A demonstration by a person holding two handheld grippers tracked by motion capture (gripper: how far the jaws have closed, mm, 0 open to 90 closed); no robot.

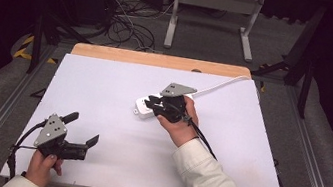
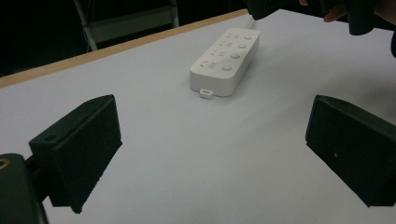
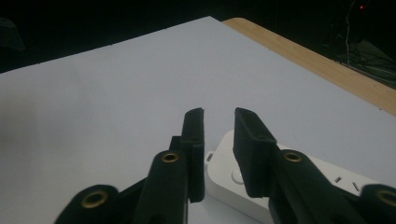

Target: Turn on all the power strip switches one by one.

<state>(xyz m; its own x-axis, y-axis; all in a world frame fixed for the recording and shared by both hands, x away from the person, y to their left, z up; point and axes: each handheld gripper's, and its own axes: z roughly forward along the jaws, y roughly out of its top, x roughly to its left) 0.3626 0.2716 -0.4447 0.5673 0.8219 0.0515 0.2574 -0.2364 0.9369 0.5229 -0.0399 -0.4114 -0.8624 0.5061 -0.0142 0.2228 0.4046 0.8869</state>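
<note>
A white power strip [image 1: 142,106] with several round buttons lies near the middle of the white board [image 1: 104,89]; its white cable [image 1: 221,84] runs off to the far right. My right gripper [image 1: 151,103] hovers over the strip's near end. In the right gripper view its jaws [image 3: 218,125] stand a narrow gap apart with nothing between them, and the strip [image 3: 348,179] lies just below. My left gripper [image 1: 82,129] rests at the board's front left, open wide and empty. In the left gripper view [image 2: 215,144] the strip [image 2: 226,60] lies well ahead.
A wooden table edge [image 1: 159,60] borders the far side of the board. Beyond it are metal frame legs [image 1: 214,2] and loose cables [image 1: 124,26] on the floor. Metal rails [image 1: 5,108] run along both sides of the table.
</note>
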